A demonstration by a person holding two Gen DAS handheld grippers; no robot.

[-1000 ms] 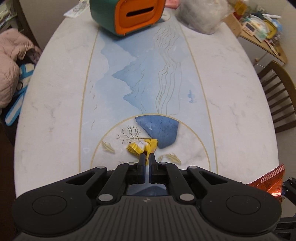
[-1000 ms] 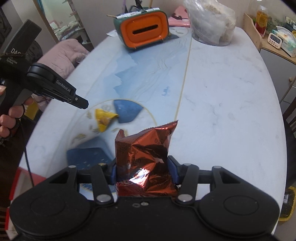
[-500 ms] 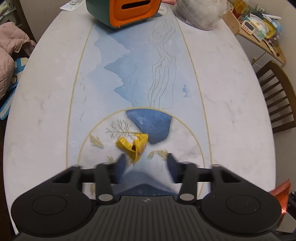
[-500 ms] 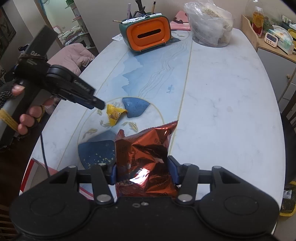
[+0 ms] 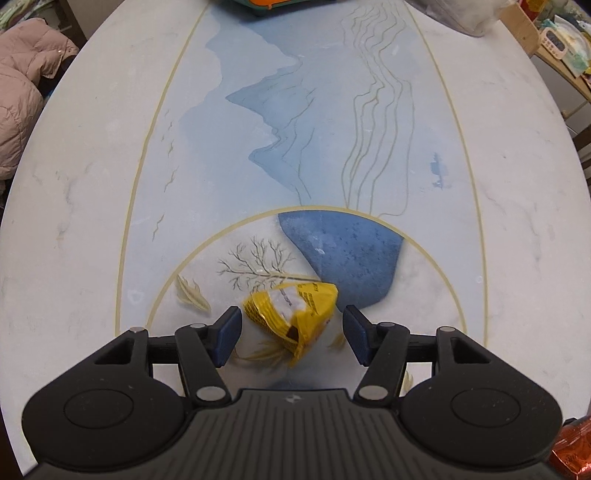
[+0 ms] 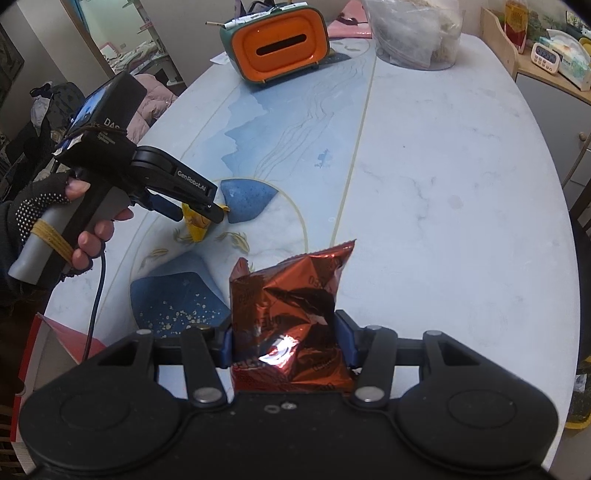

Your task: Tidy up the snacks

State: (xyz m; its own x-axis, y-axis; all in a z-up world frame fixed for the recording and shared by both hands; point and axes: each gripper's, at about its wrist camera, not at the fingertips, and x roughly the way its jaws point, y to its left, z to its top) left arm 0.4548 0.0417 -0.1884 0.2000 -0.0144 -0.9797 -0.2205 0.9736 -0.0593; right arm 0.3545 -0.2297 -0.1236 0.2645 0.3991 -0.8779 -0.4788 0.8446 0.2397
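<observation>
Table (image 5: 498,155) – oval, marble-look top with a blue mountain print down the middle. Orange box (image 6: 280,44) with a slot sits at 12 o'clock in the right wrist view, clear bag (image 6: 417,33) at 1 o'clock beside it. Red bag (image 6: 291,317) fills 6 o'clock of that view, upright, clamped between the right gripper (image 6: 290,343) pads – both pads press its sides. Left gripper (image 5: 291,332) points steeply down at the table, jaws opening, yellow packet (image 5: 295,314) between them but neither pad touching it. Packet lies on the table inside the gold circle, at 7 o'clock from the dark blue patch. Gloved hand (image 6: 48,221) on the left gripper's handle, 9 o'clock in the right wrist view.
</observation>
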